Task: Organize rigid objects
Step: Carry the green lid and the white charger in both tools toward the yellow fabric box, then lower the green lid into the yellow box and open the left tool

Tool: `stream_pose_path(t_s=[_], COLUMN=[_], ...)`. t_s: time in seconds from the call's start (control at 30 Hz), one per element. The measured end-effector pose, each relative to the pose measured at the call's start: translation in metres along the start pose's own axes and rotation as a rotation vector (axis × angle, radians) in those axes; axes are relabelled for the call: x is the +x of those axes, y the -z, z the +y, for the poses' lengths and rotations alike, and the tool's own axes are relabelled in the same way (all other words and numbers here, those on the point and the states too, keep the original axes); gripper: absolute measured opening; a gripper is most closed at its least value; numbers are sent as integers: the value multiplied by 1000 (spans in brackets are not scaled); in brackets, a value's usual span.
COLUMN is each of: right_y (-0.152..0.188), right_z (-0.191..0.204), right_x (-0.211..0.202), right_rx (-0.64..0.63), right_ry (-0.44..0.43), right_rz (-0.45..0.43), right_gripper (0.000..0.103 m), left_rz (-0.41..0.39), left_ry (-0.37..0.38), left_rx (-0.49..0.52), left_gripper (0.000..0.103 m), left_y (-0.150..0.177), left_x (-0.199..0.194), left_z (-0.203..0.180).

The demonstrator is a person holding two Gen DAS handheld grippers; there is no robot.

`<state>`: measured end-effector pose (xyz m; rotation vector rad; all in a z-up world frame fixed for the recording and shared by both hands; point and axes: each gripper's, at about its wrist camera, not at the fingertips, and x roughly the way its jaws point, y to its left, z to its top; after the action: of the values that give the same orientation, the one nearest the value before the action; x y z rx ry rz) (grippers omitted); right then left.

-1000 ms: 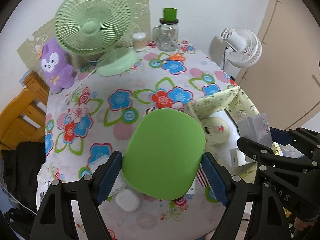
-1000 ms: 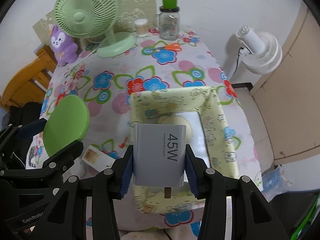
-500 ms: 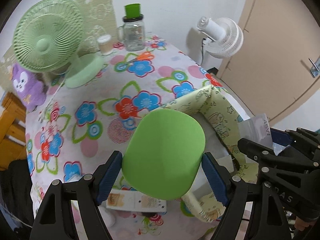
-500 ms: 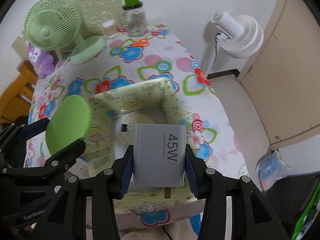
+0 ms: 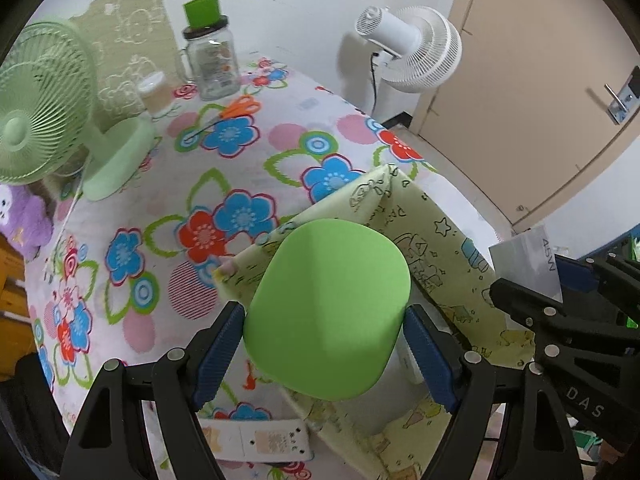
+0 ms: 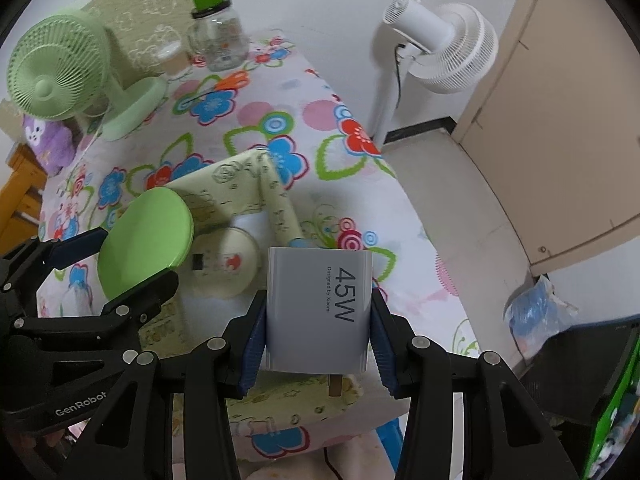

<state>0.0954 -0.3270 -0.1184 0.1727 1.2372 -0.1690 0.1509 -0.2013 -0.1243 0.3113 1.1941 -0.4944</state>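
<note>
My left gripper is shut on a flat green rounded case, held above the left part of a pale yellow patterned fabric box. The case also shows in the right wrist view. My right gripper is shut on a grey 45W charger, held over the box's near right side. The charger's edge shows in the left wrist view. Inside the box lies a cream round item.
The flowered tablecloth carries a green desk fan, a glass jar with green lid, a small cup, orange scissors, a purple plush and a white flat box. A white standing fan stands on the floor right.
Both grippers have swung to the right and forward with their loads. The green case now hangs over the fabric box, and the charger sits over the box's right side.
</note>
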Motion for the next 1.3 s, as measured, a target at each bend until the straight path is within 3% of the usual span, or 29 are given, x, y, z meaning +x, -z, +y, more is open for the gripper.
stream_pose_path(t_s=[0.4, 0.5, 0.63, 0.7, 0.87, 1.3], right_y=[-6, -6, -4, -3, -2, 4], right_z=[-15, -16, -16, -16, -12, 26], right_x=[15, 16, 16, 15, 11, -11], right_rx=[15, 14, 3, -1, -12, -86], right_ry=[6, 6, 7, 7, -3, -46], right_rz=[35, 37, 38, 39, 32, -26], right_gripper=[49, 49, 49, 49, 49, 49], left_rz=[67, 73, 74, 75, 48, -6], left_ry=[42, 40, 33, 38, 16, -64], left_rx=[11, 8, 15, 10, -9, -100], left_gripper=[82, 76, 79, 85, 89, 92], left_y=[-7, -8, -9, -9, -4, 30], left_x=[43, 50, 52, 50, 31, -22], left_z=[-11, -11, -14, -15, -11, 25])
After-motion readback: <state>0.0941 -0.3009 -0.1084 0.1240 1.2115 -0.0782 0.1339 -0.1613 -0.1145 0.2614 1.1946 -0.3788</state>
